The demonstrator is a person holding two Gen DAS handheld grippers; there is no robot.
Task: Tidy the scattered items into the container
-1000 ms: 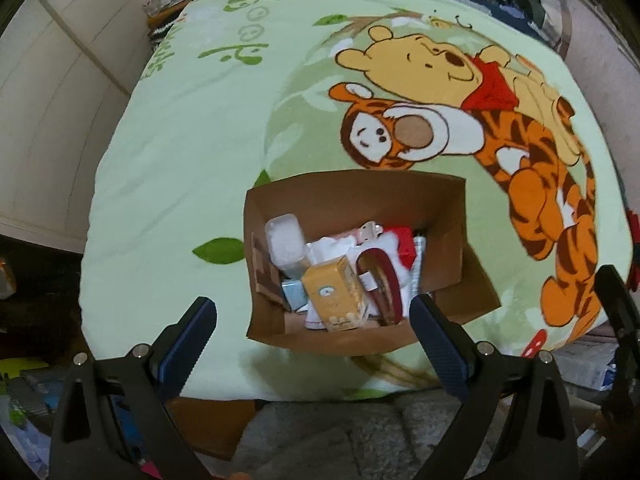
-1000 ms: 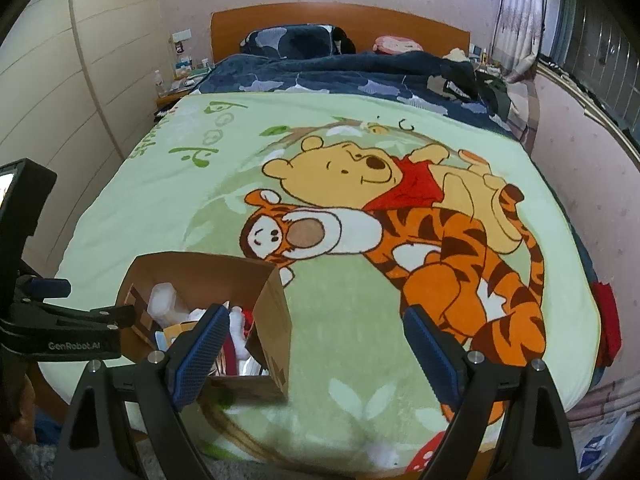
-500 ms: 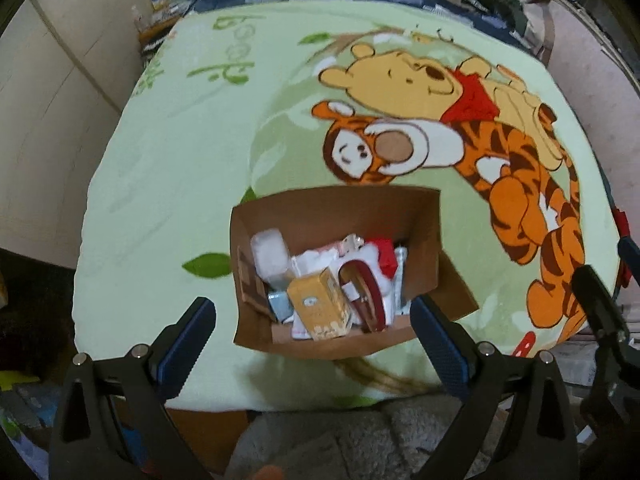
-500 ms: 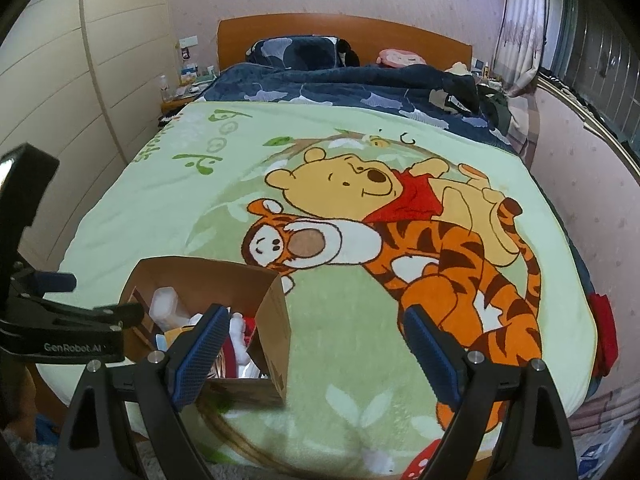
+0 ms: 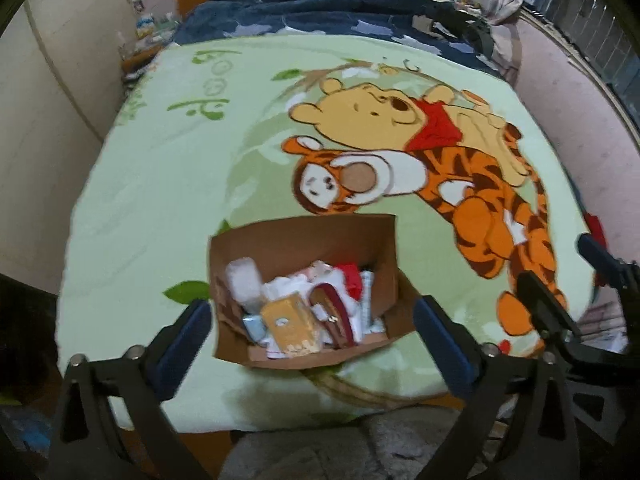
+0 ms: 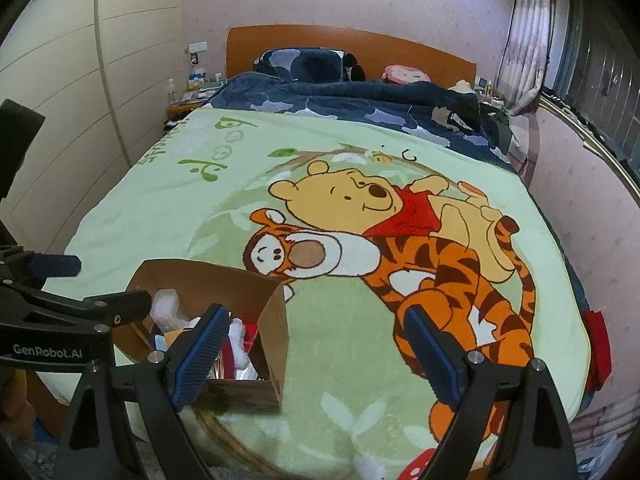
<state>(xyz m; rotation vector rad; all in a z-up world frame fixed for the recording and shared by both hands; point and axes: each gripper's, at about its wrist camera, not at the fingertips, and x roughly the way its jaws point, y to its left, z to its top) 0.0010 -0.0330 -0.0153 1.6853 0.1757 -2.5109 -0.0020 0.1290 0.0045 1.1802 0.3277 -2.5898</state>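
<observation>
A brown cardboard box [image 5: 304,236] sits near the foot edge of the bed on the green cartoon blanket [image 5: 168,184]. It holds several items: a yellow carton [image 5: 290,326], a white plastic bottle [image 5: 242,282], a red and white soft item [image 5: 348,276] and a dark red strap-like thing [image 5: 332,312]. My left gripper [image 5: 312,340] is open and empty, above the box's near side. In the right wrist view the box [image 6: 276,320] is at lower left. My right gripper [image 6: 316,352] is open and empty, over the blanket right of the box.
The blanket [image 6: 168,208] covers the bed; a dark blue duvet [image 6: 360,104] and wooden headboard [image 6: 400,48] lie at the far end. A bedside table [image 6: 184,104] with bottles stands at the far left. Walls flank both sides. Grey carpet [image 5: 340,448] lies below the foot edge.
Both grippers have pulled back and tilted up, so more of the bed and headboard shows. The box and its contents have not moved. Both grippers stay open.
</observation>
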